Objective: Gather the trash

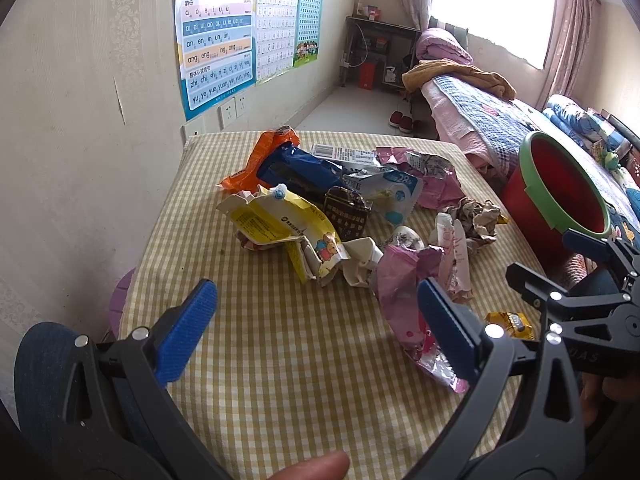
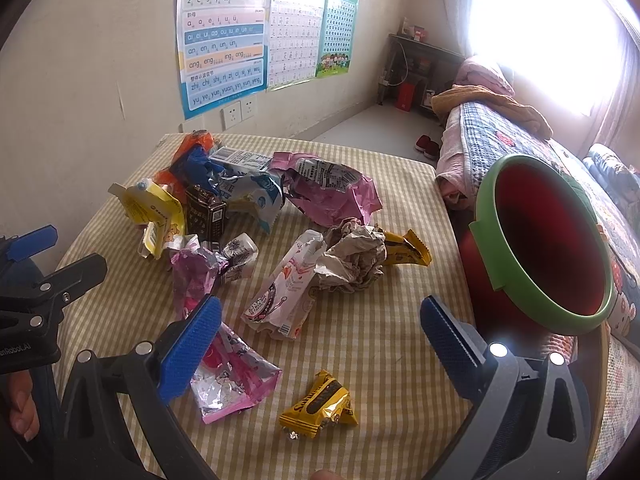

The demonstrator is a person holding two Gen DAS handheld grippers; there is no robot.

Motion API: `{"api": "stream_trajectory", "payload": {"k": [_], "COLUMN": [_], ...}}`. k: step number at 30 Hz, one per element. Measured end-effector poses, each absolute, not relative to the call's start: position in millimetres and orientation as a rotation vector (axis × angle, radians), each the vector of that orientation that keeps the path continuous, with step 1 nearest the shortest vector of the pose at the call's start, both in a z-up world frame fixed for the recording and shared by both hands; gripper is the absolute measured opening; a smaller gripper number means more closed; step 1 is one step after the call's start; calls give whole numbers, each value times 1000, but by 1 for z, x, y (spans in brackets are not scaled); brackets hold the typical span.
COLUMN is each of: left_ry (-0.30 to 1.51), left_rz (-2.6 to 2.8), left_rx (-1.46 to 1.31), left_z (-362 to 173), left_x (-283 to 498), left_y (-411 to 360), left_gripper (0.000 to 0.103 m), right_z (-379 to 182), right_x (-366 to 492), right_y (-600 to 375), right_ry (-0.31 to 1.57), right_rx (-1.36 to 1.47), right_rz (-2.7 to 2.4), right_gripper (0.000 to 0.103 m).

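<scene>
Left gripper (image 1: 316, 328): jaws spread, empty, low over yellow checked tablecloth (image 1: 280, 360).
Right gripper (image 2: 320, 340): jaws spread, empty, above small yellow foil wrapper (image 2: 320, 408).
Red bucket with green rim (image 2: 540, 248): right of table.

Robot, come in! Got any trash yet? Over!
Left gripper open, empty. Right gripper open, empty. Wrappers all on checked tablecloth; red bin at table's right, nothing blocking.
</scene>
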State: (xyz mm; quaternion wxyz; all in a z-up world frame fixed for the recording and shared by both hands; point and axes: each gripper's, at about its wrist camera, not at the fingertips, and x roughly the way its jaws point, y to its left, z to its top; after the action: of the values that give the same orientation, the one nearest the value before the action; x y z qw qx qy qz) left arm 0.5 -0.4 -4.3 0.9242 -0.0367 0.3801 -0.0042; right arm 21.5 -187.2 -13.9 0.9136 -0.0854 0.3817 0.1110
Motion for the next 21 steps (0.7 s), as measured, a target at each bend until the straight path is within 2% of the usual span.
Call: {"api": "stream_trajectory", "payload": {"k": [21], "left_ry": [792], "left_rz": [-8], "left_rx": [-75], "left_z": [-7], "left_x": [2], "left_y": [0], "left_gripper": [98], "right_z": [-15], "right_x": [21], "right_y": [-187], "right_ry": [788], "right_rx": [-175], "right_rz": [228], "right_gripper": [96]}}
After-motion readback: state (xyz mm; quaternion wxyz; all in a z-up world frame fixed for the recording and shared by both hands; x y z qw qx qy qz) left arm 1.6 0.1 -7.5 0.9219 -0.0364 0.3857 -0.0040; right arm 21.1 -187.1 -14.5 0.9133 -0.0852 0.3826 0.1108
